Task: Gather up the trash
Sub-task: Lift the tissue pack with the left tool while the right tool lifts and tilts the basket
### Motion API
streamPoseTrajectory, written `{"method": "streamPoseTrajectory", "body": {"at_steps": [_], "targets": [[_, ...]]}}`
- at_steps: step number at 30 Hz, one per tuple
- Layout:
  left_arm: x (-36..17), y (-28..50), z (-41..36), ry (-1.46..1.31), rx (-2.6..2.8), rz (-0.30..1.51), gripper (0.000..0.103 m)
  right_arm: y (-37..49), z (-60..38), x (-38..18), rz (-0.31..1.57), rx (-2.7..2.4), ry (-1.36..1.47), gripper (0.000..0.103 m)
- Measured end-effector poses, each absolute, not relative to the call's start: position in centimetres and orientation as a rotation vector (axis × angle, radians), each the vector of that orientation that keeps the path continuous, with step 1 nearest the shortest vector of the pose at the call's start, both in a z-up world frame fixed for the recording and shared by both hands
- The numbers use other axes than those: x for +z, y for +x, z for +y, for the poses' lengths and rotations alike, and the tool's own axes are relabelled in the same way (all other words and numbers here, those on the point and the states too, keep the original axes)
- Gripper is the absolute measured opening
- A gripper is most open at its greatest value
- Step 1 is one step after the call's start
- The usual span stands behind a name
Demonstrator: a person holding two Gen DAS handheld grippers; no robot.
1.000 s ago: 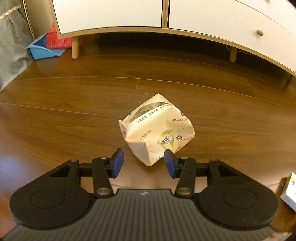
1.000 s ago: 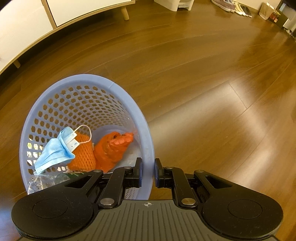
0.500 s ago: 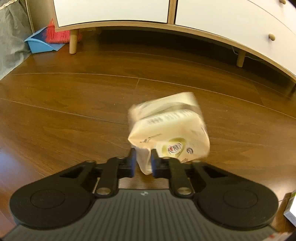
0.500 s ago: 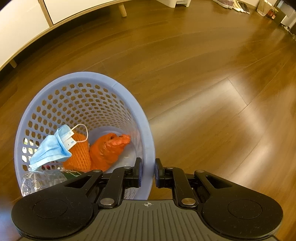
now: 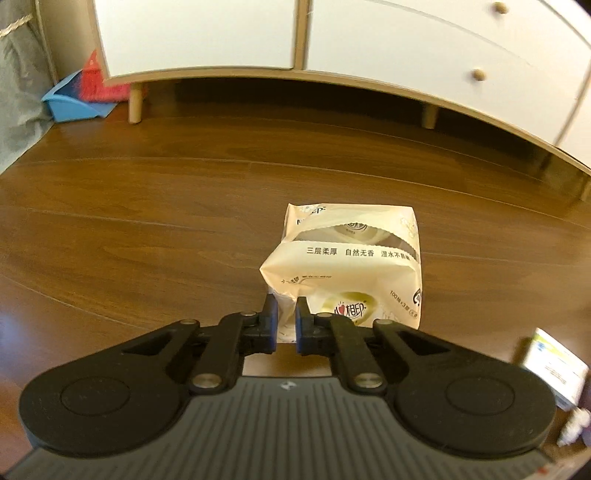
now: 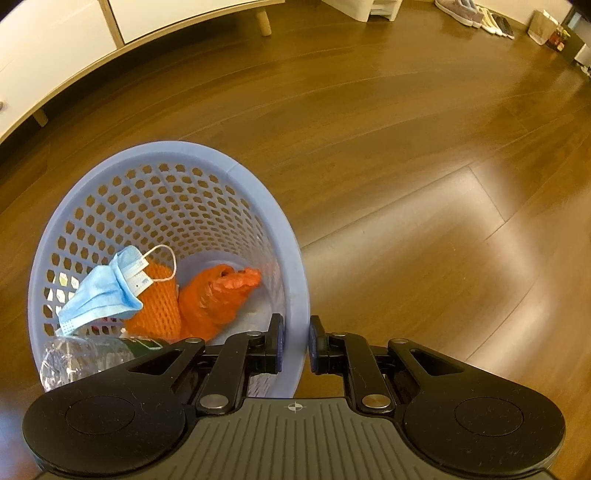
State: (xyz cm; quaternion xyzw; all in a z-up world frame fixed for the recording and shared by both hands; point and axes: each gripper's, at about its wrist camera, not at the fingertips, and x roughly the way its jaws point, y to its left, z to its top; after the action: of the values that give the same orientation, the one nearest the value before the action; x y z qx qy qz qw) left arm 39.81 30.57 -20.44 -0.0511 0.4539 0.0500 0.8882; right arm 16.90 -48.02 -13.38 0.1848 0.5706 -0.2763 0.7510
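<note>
my left tongs point(image 5: 285, 320) are pinching the tissue pack point(image 5: 347, 264) just above the floor, my right tongs point(image 6: 295, 343) are clamping the basket point(image 6: 236, 173) rim, already holding mask point(image 6: 101, 291) and orange bag point(image 6: 214, 299), while a box point(image 5: 554, 369) is waiting at right.

- A home, a living room by the look of it: dark wood plank floor point(image 5: 155, 206) throughout.
- White sideboard point(image 5: 369, 40) on short wooden legs at 12 o'clock, left wrist view.
- Blue dustpan point(image 5: 74, 103) with a red brush at 10 o'clock.
- Shoes point(image 6: 476, 14) lined up at 1 o'clock, right wrist view.
</note>
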Motion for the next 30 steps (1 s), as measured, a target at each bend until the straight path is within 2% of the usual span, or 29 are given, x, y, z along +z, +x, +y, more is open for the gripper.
{"method": "streamPoseTrajectory", "body": {"at_steps": [16, 22, 30], "targets": [[-7.0, 35.9, 16.6, -0.022, -0.215, 0.867, 0.006, 16.6, -48.9, -12.8, 1.235, -0.573, 0.383, 0.010], [-4.4, 35.2, 9.4, 0.005, -0.345, 0.861, 0.006, 16.6, -48.5, -12.8, 1.228, -0.552, 0.402, 0.010], [-4.3, 34.3, 2.1, 0.022, -0.445, 0.872, 0.006, 16.6, -48.7, -12.8, 1.233, -0.525, 0.397, 0.010]]}}
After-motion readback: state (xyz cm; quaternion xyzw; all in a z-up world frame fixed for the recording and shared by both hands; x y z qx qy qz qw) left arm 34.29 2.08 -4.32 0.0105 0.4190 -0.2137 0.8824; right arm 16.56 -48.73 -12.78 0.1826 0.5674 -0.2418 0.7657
